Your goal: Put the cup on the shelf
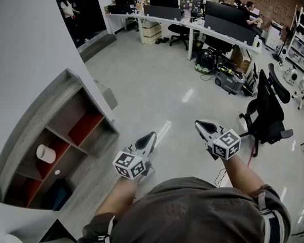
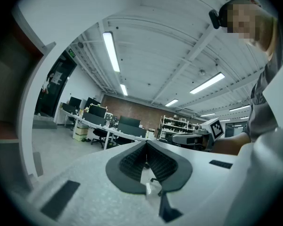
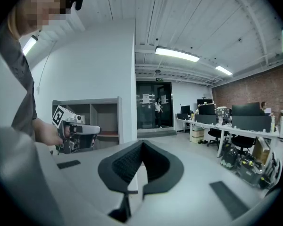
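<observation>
If cup (image 1: 46, 153) is knocked: it can tip or drop out of the shelf (image 1: 30, 120), I judge. The cause would be a careless swing of the left gripper (image 1: 150, 135), which is the nearer one to the shelf.
Cup place: inside the shelf, in a middle compartment with red behind it. The task looks done.
Cup look: white, plain, a short cylinder. It seems to stand upright, but from this angle I cannot tell for sure.
Left gripper: jaws pressed together with nothing between them, in front of the shelf and well apart from it.
Right gripper (image 1: 200, 123): jaws clenched too and empty, farther from the shelf than the left one.
Chair (image 1: 268, 110): on the side away from the shelf. A step that way could bump it.
</observation>
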`<state>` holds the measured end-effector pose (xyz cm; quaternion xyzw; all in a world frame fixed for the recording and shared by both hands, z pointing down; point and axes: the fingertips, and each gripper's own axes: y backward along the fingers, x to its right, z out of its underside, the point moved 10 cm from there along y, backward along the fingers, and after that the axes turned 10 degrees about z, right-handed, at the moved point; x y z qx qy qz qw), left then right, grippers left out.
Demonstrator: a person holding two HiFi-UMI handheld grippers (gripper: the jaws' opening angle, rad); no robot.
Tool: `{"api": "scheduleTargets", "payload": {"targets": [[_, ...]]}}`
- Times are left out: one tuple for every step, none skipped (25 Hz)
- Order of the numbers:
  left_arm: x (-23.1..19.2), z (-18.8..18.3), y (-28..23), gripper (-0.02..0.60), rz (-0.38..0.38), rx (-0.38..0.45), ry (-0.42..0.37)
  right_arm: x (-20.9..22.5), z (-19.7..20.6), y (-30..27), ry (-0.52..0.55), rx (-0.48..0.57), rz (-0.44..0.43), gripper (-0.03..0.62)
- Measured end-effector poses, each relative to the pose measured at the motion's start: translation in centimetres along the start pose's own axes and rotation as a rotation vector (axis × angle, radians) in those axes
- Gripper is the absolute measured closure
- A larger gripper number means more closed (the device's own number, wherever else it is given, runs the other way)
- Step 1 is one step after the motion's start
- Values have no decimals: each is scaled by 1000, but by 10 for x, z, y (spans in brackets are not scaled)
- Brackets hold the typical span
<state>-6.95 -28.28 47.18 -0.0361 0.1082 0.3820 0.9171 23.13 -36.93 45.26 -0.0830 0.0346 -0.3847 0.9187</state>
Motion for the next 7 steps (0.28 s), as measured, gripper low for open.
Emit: {"api": "scheduleTargets", "payload": {"targets": [[0, -1, 1, 577, 0, 1, -1, -1, -1, 0, 1, 0, -1, 605], [0, -2, 2, 577, -1, 2, -2, -1, -2, 0, 3, 1, -1, 605], [0, -2, 3, 577, 0, 4, -4, -2, -3, 0, 6, 1, -1, 605], [-1, -3, 3, 577, 0, 5, -5, -2, -3, 0, 8, 1, 0, 605], [-1, -3, 4, 577, -1, 6, -6, -3, -4, 0, 10, 2, -1, 605], [-1, -3, 4, 577, -1, 7, -7, -3, -4, -1, 12, 2, -1, 605], [-1, -4, 5, 577, -1, 8, -8, -4, -5, -1, 14, 3, -2, 605]]}}
